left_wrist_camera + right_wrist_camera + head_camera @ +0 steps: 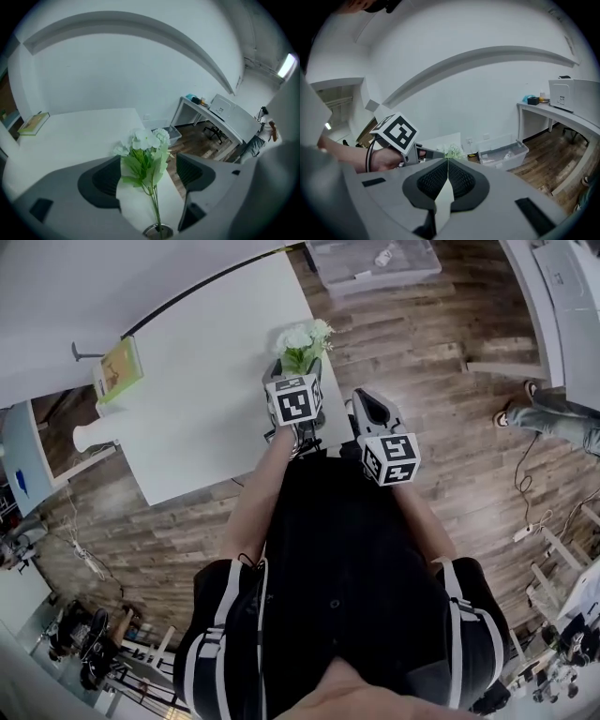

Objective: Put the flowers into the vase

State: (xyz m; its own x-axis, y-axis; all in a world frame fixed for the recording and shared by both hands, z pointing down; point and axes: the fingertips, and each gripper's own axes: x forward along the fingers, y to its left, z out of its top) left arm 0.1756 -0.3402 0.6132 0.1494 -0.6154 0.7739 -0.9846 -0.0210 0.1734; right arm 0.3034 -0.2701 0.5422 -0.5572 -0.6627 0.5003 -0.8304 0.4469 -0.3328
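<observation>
Two grippers: left gripper point(149, 161) fingers point(104, 180) apart, flanking flowers point(145, 143); right gripper point(447, 161) closed, empty; vase point(157, 230) mostly cut off.

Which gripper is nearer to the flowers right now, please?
Left. The left gripper has open jaws either side of the flowers, not gripping them; the right gripper, shut and empty, sits apart to their right.

It looked like an office or lab. A printer point(572, 93) sat on a white desk point(555, 117). Cables point(525, 507) trailed over wood flooring point(441, 362).
</observation>
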